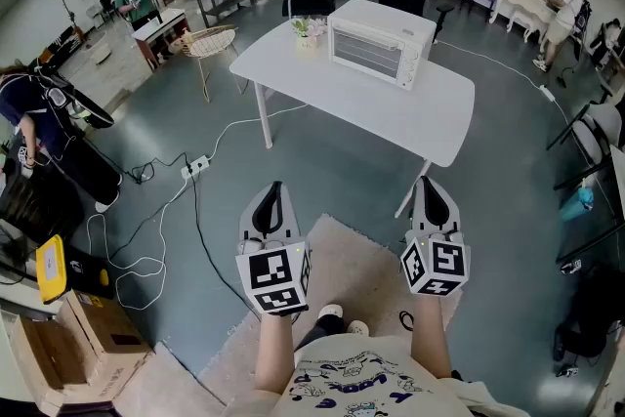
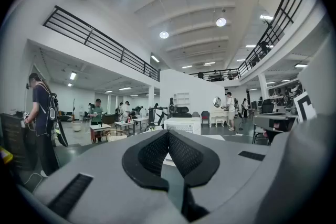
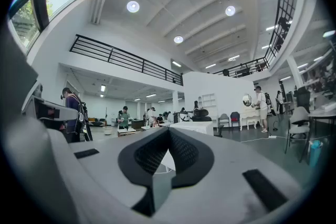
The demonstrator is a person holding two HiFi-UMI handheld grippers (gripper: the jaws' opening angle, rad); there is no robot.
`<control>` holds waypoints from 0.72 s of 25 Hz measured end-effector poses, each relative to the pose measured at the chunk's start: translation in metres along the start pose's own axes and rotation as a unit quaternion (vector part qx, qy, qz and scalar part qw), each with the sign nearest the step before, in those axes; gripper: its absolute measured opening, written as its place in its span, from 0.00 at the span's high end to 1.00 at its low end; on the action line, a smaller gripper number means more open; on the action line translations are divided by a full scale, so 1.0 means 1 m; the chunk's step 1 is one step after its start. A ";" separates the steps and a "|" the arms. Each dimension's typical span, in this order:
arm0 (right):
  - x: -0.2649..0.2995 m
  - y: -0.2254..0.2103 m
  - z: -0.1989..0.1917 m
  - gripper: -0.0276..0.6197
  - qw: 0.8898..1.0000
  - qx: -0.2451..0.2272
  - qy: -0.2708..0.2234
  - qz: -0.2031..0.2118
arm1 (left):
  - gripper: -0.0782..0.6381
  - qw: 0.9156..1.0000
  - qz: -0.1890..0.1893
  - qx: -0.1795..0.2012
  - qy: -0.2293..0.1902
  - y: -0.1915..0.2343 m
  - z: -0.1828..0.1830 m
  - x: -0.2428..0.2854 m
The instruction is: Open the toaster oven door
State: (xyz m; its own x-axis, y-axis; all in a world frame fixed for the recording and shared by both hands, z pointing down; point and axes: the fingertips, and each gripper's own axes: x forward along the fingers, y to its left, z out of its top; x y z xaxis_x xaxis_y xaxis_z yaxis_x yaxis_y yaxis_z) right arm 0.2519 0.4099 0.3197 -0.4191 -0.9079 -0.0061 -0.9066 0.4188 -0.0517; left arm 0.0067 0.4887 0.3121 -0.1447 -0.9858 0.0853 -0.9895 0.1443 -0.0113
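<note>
A white toaster oven stands with its door closed at the far end of a white table, well ahead of me. Both grippers are held level over the floor, short of the table's near edge and apart from the oven. In the head view the left gripper and the right gripper are shut, tips together, with nothing between them. From the left gripper view, the left gripper points at the distant oven. In the right gripper view the right gripper faces the oven too.
A small potted plant sits on the table beside the oven. A wicker chair stands left of the table. Cables and a power strip lie on the floor at left. A rug is underfoot. Cardboard boxes sit at bottom left. People stand at the back.
</note>
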 end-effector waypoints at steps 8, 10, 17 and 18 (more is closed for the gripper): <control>0.003 0.002 -0.004 0.96 1.000 0.001 0.002 0.001 | 0.88 1.000 -0.005 0.001 0.001 -0.001 -0.003 0.003; 0.004 0.001 -0.004 0.96 1.000 0.001 0.003 0.001 | 0.88 1.000 -0.005 0.001 0.001 -0.001 -0.002 0.005; 0.011 0.005 -0.009 0.96 1.000 -0.005 0.007 0.005 | 0.88 1.000 -0.005 0.001 0.003 0.001 -0.006 0.012; 0.013 0.006 -0.010 0.96 1.000 -0.004 0.007 0.004 | 0.88 1.000 -0.004 0.001 0.001 0.002 -0.005 0.014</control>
State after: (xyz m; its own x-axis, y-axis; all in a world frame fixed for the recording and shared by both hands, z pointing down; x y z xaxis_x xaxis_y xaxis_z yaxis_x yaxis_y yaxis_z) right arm 0.2412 0.4010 0.3298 -0.4273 -0.9041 0.0080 -0.9034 0.4265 -0.0442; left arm 0.0029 0.4758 0.3185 -0.1369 -0.9867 0.0874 -0.9906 0.1364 -0.0118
